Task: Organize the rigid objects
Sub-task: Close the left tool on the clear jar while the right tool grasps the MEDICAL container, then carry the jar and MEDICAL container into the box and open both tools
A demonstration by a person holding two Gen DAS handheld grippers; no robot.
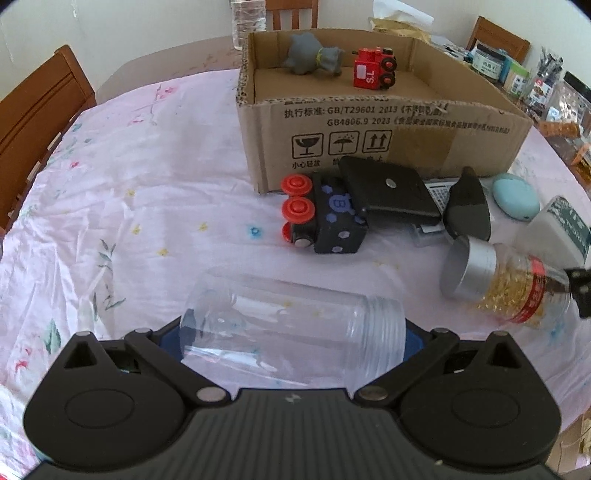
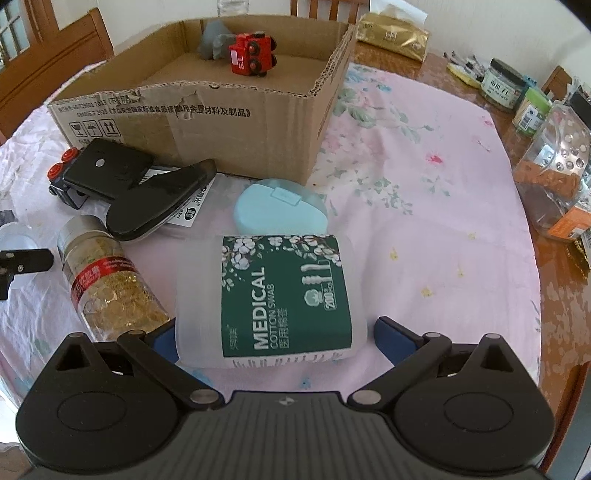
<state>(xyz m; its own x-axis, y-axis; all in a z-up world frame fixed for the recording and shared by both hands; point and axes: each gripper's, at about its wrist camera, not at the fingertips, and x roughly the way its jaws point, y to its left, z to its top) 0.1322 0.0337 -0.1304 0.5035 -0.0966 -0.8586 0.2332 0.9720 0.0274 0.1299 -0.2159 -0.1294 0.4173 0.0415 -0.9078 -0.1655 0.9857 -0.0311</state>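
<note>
A clear empty plastic jar (image 1: pixel 291 325) lies on its side between the blue fingertips of my left gripper (image 1: pixel 293 339), which stands wide around it; contact cannot be judged. My right gripper (image 2: pixel 273 341) is open around a white cotton swab box (image 2: pixel 273 299) with a green label, with a gap on its right side. An open cardboard box (image 1: pixel 369 122) holds a red toy train (image 1: pixel 373 68) and a grey toy (image 1: pixel 314 53). In front of it lie a black toy train (image 1: pixel 325 214), a black case (image 1: pixel 391 192), a gold-filled jar (image 2: pixel 107 280) and a light blue case (image 2: pixel 280 210).
Jars and packets (image 2: pixel 546 147) crowd the table's right edge. Wooden chairs (image 1: pixel 40 107) stand at the left and back. A water bottle (image 1: pixel 247 18) stands behind the cardboard box. The pink floral tablecloth (image 1: pixel 129 203) covers the table.
</note>
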